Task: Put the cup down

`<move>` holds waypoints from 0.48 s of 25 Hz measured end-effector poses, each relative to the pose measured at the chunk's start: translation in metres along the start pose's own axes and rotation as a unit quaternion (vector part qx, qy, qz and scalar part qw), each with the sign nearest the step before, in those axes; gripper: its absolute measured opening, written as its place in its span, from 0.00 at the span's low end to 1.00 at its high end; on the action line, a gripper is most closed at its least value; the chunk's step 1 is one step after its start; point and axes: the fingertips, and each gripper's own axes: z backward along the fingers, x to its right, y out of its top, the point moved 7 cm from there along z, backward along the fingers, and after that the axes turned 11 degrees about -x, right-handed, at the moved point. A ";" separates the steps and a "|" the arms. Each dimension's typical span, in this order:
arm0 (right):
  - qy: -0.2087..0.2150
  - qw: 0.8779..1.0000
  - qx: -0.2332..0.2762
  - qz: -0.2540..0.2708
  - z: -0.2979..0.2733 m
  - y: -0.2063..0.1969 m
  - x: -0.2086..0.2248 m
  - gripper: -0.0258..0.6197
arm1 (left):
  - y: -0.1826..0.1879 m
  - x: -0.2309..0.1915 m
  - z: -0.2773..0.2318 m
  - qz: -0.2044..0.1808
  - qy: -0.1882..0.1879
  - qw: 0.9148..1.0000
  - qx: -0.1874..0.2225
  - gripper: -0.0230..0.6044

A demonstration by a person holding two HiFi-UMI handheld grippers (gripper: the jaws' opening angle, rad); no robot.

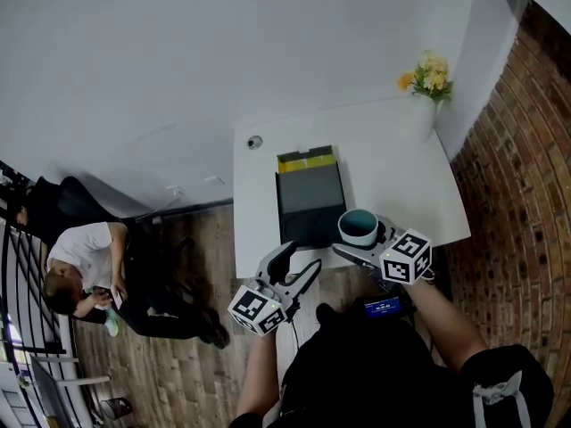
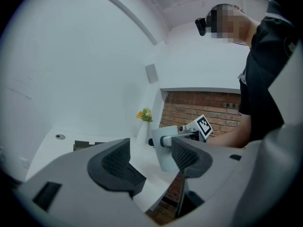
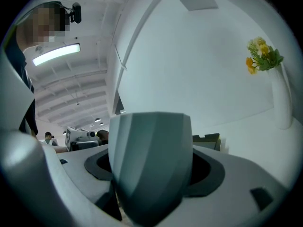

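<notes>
- Nearest, low in the head view: left gripper [image 1: 301,264] at the near edge of the white desk [image 1: 393,159].
- Plain only in the left gripper view: jaws wide apart, nothing between the dark pads. Past the gap, the cup from the side, with the desk below it.
- Next out, in the right gripper view: right gripper [image 3: 151,174] clamped on the cup [image 3: 151,150]. Dark pads pressed to both sides of its pale grey wall, cup upright and filling the middle.
- Given by the head view alone: teal inside of the cup, and its place over the near part of the desk, just right of the near corner of a dark tray [image 1: 310,199].
- Farther back: yellow strip at the tray's far end, then yellow flowers [image 1: 426,77] at the desk's far right corner, against the white wall.
- Farthest, in the head view: brick wall [image 1: 526,203] on the right, and a person [image 1: 85,266] sitting on the wooden floor [image 1: 178,373], well off to the left.
</notes>
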 end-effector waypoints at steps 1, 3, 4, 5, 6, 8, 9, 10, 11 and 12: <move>-0.001 1.000 -0.001 0.001 -0.001 0.001 0.000 0.63 | 0.001 -0.002 -0.001 0.000 -0.003 1.000 0.001 0.48; -0.003 1.000 0.000 0.002 -0.003 0.003 0.001 0.63 | 0.000 -0.004 -0.002 -0.002 -0.006 1.000 -0.001 0.48; -0.005 1.000 0.001 0.001 -0.004 0.002 0.001 0.63 | -0.001 -0.004 -0.002 -0.002 -0.008 1.000 -0.002 0.48; -0.008 1.000 0.002 -0.001 -0.004 0.002 0.001 0.63 | -0.002 -0.004 -0.002 -0.002 -0.010 1.000 -0.003 0.48; -0.011 1.000 0.003 -0.003 -0.004 0.000 0.002 0.63 | -0.002 -0.004 -0.003 -0.001 -0.011 1.000 -0.003 0.48; -0.017 1.000 0.003 -0.008 -0.005 -0.003 0.005 0.63 | -0.004 -0.005 -0.003 0.001 -0.011 1.000 -0.005 0.48; -0.019 1.000 0.001 -0.010 -0.006 -0.006 0.007 0.63 | -0.004 -0.005 -0.003 0.002 -0.011 1.000 -0.005 0.48; -0.020 1.000 -0.002 -0.012 -0.009 -0.008 0.009 0.63 | -0.005 -0.004 -0.002 0.003 -0.011 1.000 -0.005 0.48; -0.021 1.000 -0.005 -0.014 -0.013 -0.010 0.012 0.63 | -0.005 -0.004 -0.002 0.003 -0.010 1.000 -0.005 0.48; -0.022 1.000 -0.008 -0.016 -0.017 -0.012 0.015 0.63 | -0.005 -0.005 -0.001 0.005 -0.008 1.000 -0.005 0.48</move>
